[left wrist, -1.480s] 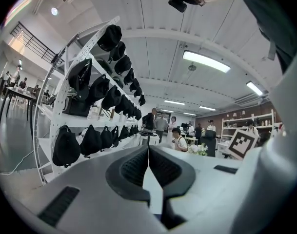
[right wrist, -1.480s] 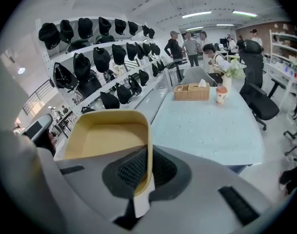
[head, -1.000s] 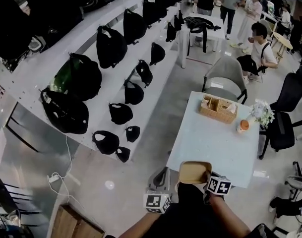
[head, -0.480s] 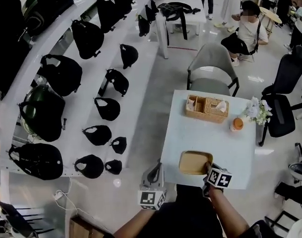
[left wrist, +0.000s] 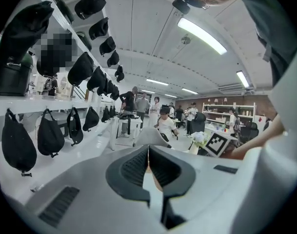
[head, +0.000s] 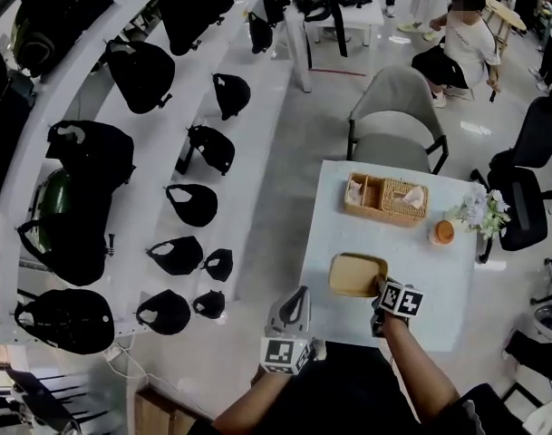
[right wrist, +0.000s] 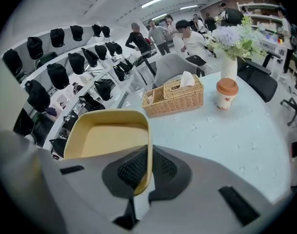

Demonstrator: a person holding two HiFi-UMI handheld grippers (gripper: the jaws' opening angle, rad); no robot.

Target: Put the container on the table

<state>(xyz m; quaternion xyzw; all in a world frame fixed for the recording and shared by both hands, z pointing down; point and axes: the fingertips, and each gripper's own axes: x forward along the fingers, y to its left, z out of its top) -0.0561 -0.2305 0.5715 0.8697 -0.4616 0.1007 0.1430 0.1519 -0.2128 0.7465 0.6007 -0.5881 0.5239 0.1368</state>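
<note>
Pinching the near-right corner of the tan container w/ the R gripper: fingers clamped on the thin wall, one pad inside, one outside. Held open side up, empty, reaching fwd and to the left of those fingers, over the near part of the pale desk. Lying w/ long axis across the desk, approx. parallel to its near edge in head view. Can't tell whether already resting on the desk top or hanging just above it. Well apart from the wicker basket, paper cup and flowers at the far side, w/ bare desk between. Off the desk's near-left corner, over floor: L gripper, fingers pressed together on nothing, clear of the container. Nearer by far on the R side, so prob. a one-hand finish: lower till the base sits flat, then spread the fingers. Gripped at one corner only, so watch for the far end dipping first.
</note>
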